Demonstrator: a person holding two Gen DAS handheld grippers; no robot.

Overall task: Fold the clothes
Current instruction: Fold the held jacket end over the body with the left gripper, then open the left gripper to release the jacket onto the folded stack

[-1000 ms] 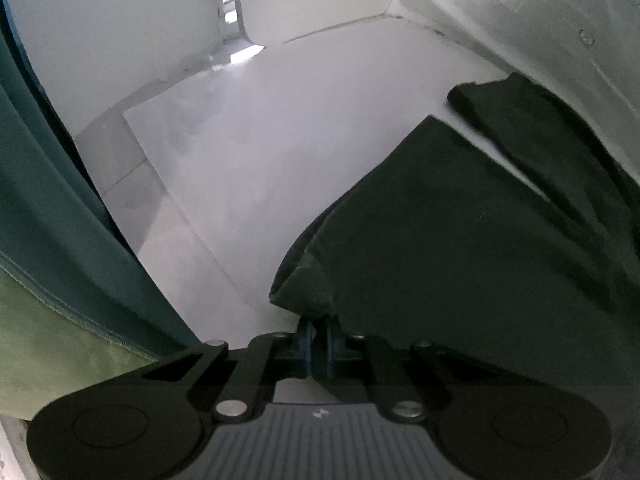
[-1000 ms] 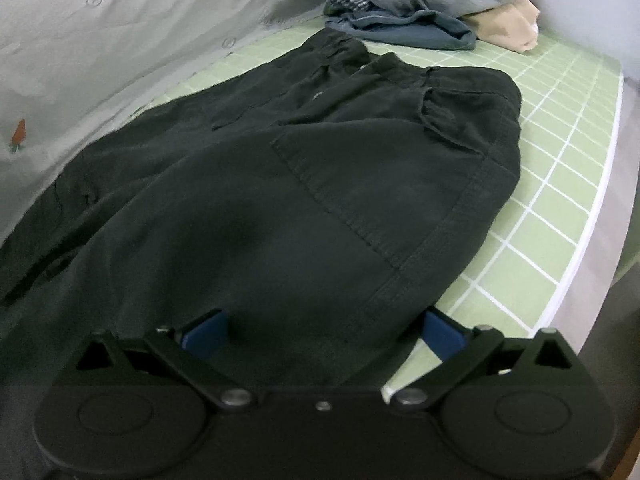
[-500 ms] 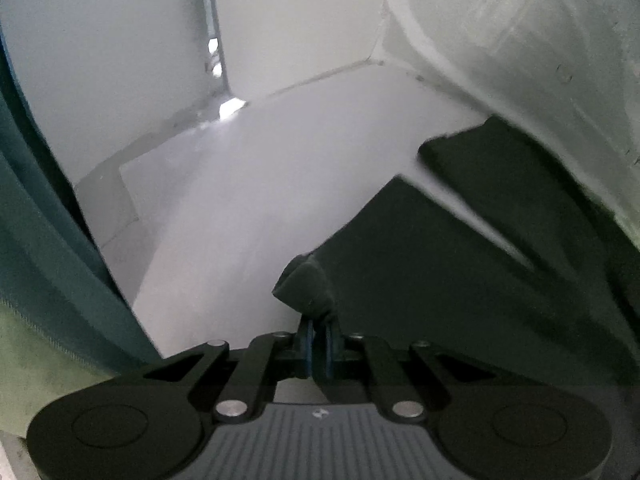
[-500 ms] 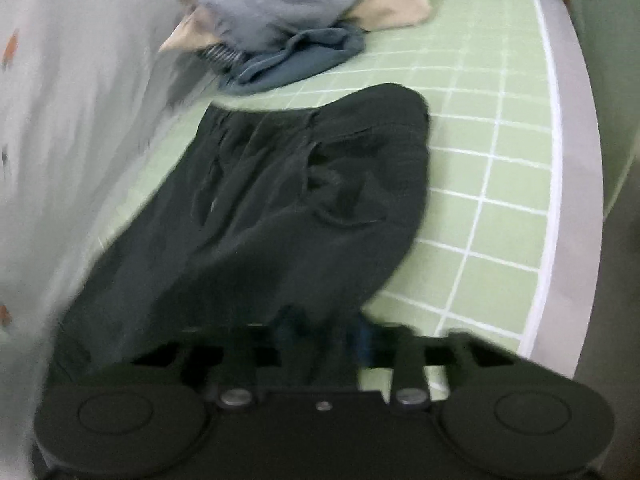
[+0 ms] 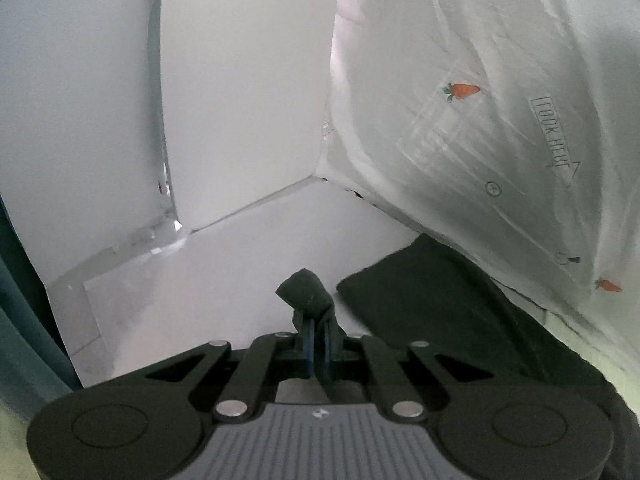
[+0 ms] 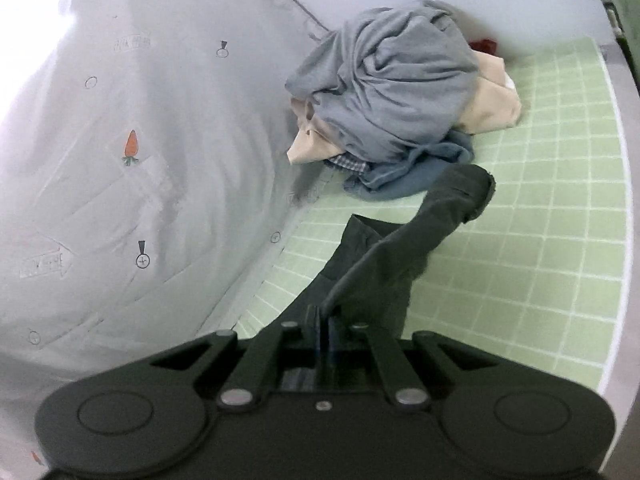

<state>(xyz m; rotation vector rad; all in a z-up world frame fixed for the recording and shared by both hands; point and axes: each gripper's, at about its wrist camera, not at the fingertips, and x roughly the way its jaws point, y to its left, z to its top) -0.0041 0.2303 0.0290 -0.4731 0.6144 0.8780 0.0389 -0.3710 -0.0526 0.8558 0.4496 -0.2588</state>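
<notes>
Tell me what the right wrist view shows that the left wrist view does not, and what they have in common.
Only the right wrist view shows the pile of unfolded clothes, grey, beige and blue, on the green checked mat, and the right claw shut on a fold of the dark trousers.

Only the left wrist view shows the white corner walls, the white surface and the left claw shut on a trouser end.

Both show the dark trousers pinched and lifted, and the white sheet with carrot prints.
</notes>
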